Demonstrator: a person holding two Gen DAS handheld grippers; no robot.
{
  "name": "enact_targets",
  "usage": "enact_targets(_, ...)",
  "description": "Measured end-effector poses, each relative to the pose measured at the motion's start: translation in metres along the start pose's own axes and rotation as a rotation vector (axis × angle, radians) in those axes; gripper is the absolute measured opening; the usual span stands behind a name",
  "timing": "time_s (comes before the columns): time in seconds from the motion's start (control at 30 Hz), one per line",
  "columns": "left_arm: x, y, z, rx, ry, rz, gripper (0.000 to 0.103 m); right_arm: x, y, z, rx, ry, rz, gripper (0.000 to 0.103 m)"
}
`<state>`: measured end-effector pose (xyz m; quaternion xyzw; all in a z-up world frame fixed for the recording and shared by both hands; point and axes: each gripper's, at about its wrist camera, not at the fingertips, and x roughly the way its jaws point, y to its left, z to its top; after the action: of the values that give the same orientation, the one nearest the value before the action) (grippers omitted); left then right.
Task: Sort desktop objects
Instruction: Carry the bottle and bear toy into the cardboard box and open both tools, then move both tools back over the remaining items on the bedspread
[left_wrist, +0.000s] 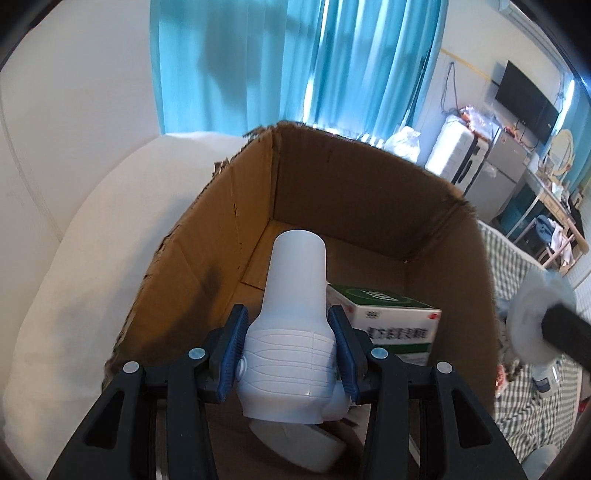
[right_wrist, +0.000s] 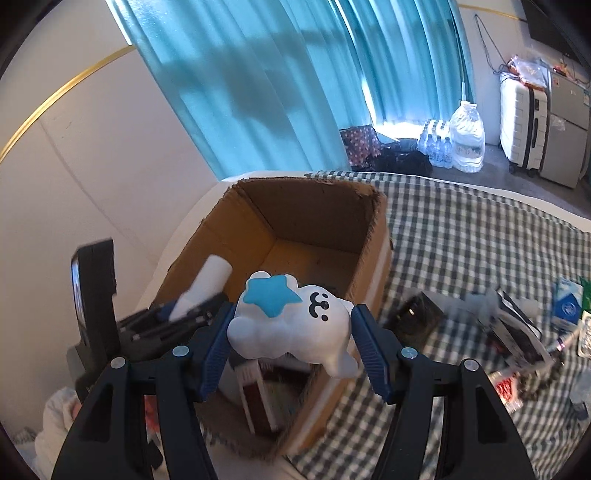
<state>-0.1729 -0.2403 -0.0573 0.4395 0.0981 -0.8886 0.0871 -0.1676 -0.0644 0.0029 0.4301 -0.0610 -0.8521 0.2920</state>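
In the left wrist view my left gripper (left_wrist: 291, 350) is shut on a white plastic bottle (left_wrist: 293, 317), held over the open cardboard box (left_wrist: 229, 236). A green-and-white carton (left_wrist: 391, 321) lies inside the box. My right gripper (right_wrist: 293, 343) is shut on a white cloud-shaped toy (right_wrist: 291, 325) with a blue star and a drawn smile, above the near end of the same cardboard box (right_wrist: 314, 218). From the right wrist camera the left gripper (right_wrist: 184, 310) shows at the left, still holding the white bottle (right_wrist: 210, 280) over the box. The toy and right gripper appear blurred at the left wrist view's right edge.
The box stands on a bed with a green checked cover (right_wrist: 480, 236), next to a white pillow (left_wrist: 74, 277). Loose packets and small items (right_wrist: 517, 325) lie scattered on the cover at the right. Teal curtains (right_wrist: 277, 92), water bottles (right_wrist: 465, 136) and a white suitcase (right_wrist: 521, 125) are beyond.
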Motion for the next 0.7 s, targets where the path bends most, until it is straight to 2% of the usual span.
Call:
enact_targets(0.27, 0.013, 0.000, -0.001, 0.004, 0.029, -0.012, 0.047, 0.034, 0.002, 0.031, 0.023, -0.009, -0.017, 0.065)
enact_targets(0.3, 0.010, -0.001, -0.001, 0.011, 0.025, -0.013, 0.051, 0.035, 0.002, 0.034, 0.037, -0.015, -0.016, 0.069)
enact_targets(0.33, 0.009, -0.002, -0.001, 0.016, 0.022, -0.012, 0.064, 0.036, 0.002, 0.037, 0.043, -0.016, -0.016, 0.076)
enact_targets(0.4, 0.005, -0.006, -0.001, 0.023, 0.012, 0.010, 0.082, 0.033, 0.004, 0.040, 0.046, -0.031, -0.034, 0.077)
enact_targets(0.7, -0.029, -0.021, -0.009, 0.034, -0.021, 0.028, 0.088, -0.020, 0.000, 0.027, 0.016, -0.099, -0.116, 0.077)
